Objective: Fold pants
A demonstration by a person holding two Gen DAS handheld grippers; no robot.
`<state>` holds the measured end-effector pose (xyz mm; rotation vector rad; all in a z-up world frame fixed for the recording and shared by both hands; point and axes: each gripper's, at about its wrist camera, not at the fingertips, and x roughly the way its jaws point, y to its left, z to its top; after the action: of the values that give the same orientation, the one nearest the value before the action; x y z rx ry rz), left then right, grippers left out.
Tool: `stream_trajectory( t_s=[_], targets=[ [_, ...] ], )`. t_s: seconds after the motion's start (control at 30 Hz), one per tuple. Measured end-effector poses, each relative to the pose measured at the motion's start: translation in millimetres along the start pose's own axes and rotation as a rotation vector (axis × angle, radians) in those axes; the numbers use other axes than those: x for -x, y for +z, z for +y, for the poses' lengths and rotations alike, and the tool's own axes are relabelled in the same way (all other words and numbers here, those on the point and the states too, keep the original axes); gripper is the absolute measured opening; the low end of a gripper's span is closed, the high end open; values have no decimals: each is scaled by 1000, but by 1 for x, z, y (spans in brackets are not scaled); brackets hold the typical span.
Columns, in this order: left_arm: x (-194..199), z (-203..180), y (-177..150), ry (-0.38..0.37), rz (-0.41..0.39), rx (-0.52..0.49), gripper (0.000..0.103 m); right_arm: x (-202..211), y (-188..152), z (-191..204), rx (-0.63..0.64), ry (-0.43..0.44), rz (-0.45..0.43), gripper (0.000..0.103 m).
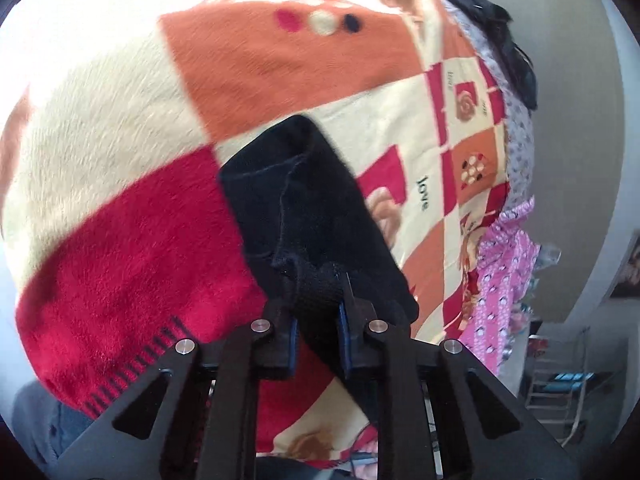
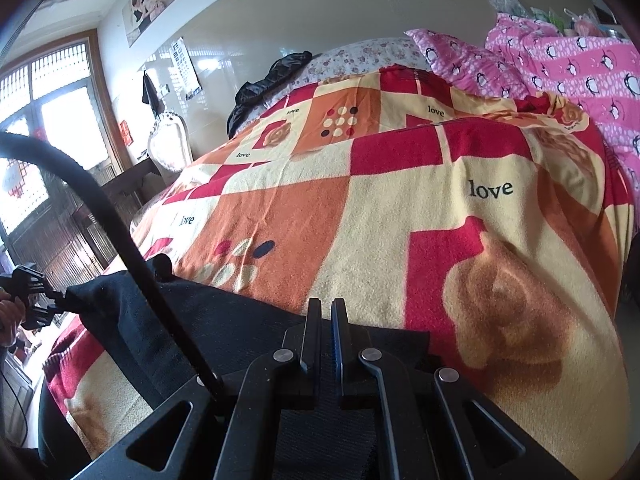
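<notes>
The black pants (image 1: 304,208) hang from my left gripper (image 1: 318,300), which is shut on a bunched ribbed edge of them above the patterned blanket (image 1: 120,160). In the right wrist view the pants (image 2: 224,320) stretch across the blanket's near edge between both grippers. My right gripper (image 2: 326,312) is shut on the pants, with black ribbed fabric showing between and below its jaws. The left gripper (image 2: 36,300) shows at the far left, holding the pants' other end.
The blanket (image 2: 380,220) in red, orange and cream covers a bed. Pink penguin-print bedding (image 2: 560,64) lies at the back right, a black garment (image 2: 264,84) at the back. A black cable (image 2: 120,232) arcs across the left. A window and wooden furniture stand at left.
</notes>
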<state>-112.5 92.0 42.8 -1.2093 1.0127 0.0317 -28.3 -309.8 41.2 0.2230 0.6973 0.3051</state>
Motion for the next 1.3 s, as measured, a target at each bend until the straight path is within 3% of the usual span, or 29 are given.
stream_trajectory(
  t_s=[0.23,0.37,0.57,0.7,0.83,0.9,1.03,1.13,1.2,1.3],
  targets=[
    [-20,-88,54,-74,-65,-374,13,-6,0,-6,-37,10,33,4],
    [-27,-74,50,-47,-103,-462,13,-3,-1,-10,-56,14,22,4],
    [-40,-3,35,137,-32,-454,13,-5,-1,-14,-84,16,28,5],
    [-42,15,26,148,-34,-470,13,-6,1,-13,-84,15,48,5],
    [-43,11,25,177,-57,-506,13,16,9,-14,-107,-42,61,5],
    [-46,12,27,170,-52,-500,13,37,9,-19,-145,-8,78,7],
    [-45,14,30,137,-45,-482,13,67,-6,-43,-319,51,120,33],
    [-45,15,31,128,-43,-478,13,67,-28,-59,-523,191,182,34],
    [-45,14,31,132,-39,-478,13,62,-37,-58,-590,266,196,34],
    [-45,12,32,137,-30,-475,13,54,-41,-50,-581,244,248,34]
  ],
)
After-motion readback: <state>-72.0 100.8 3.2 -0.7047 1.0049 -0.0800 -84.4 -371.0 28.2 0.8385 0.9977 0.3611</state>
